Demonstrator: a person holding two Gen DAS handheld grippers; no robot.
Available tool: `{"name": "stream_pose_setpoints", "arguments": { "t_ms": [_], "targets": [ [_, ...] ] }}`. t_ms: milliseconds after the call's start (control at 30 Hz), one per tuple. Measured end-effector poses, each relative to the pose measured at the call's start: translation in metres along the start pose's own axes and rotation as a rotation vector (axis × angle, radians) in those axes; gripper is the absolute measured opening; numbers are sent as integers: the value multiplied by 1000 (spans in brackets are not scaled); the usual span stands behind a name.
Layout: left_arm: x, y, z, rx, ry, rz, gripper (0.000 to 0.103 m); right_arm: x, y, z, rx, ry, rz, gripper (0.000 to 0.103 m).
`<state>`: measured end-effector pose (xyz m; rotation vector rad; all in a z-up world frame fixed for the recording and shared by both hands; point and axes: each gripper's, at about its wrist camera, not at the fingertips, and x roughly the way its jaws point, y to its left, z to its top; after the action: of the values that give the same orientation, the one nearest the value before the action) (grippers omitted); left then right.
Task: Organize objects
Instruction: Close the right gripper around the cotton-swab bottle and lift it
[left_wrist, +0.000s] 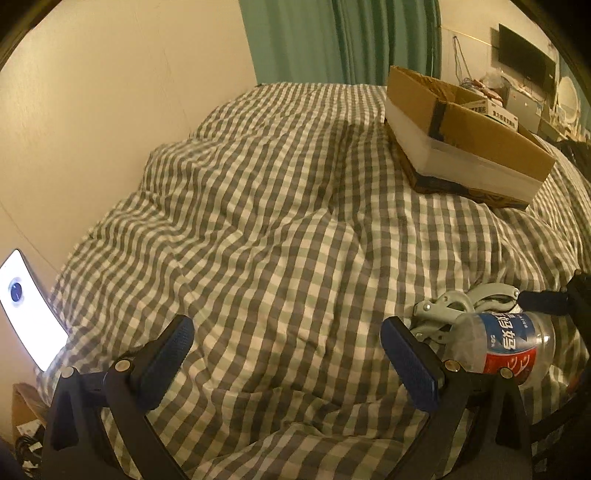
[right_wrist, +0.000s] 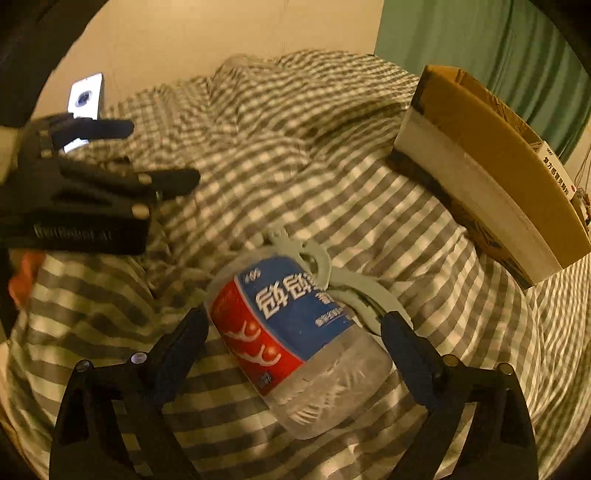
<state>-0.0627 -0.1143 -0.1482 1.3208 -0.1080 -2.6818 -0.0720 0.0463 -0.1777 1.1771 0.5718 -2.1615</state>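
Bottle (right_wrist: 295, 343) of clear plastic, with a blue and red label printed in white characters, lies on its side on the bed (left_wrist: 280, 229), on a grey and white checked cover. It looks empty, and the part nearest to the right camera is crumpled. Behind the bottle and touching it lies a pale grey-green metal clamp (right_wrist: 325, 269) with rivets; the left view shows the same clamp (left_wrist: 461, 306) just beyond the bottle (left_wrist: 506, 343). The right tongs (right_wrist: 295, 332) stand open, one finger on each side of the bottle, which lies between them; the left finger is very close to the label and the right finger is beside the clamp, but I cannot tell if either of them touches. The left tongs (left_wrist: 288, 354) are also open and hold nothing, hovering over bare cover to the left of the bottle; in the right view they appear blurred at the left edge (right_wrist: 122, 177). Farther up the bed, well apart from the bottle, sits an open cardboard box (left_wrist: 465, 125) on top of a white layer and a darker box below. A lit phone (left_wrist: 29, 306) stands at the left edge of the bed against the cream wall (left_wrist: 110, 92), and a green curtain (left_wrist: 332, 37) hangs behind the bed.
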Motion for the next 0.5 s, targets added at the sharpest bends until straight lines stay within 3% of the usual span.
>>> {"name": "stream_pose_setpoints", "arguments": {
  "t_ms": [233, 500],
  "targets": [
    [-4, 1, -2, -1, -4, -10, 103, 0, 2, -4, 10, 34, -30, 89],
    [-18, -1, -7, -8, -6, -22, 103, -18, 1, -13, 43, 40, -75, 72]
  ]
}}
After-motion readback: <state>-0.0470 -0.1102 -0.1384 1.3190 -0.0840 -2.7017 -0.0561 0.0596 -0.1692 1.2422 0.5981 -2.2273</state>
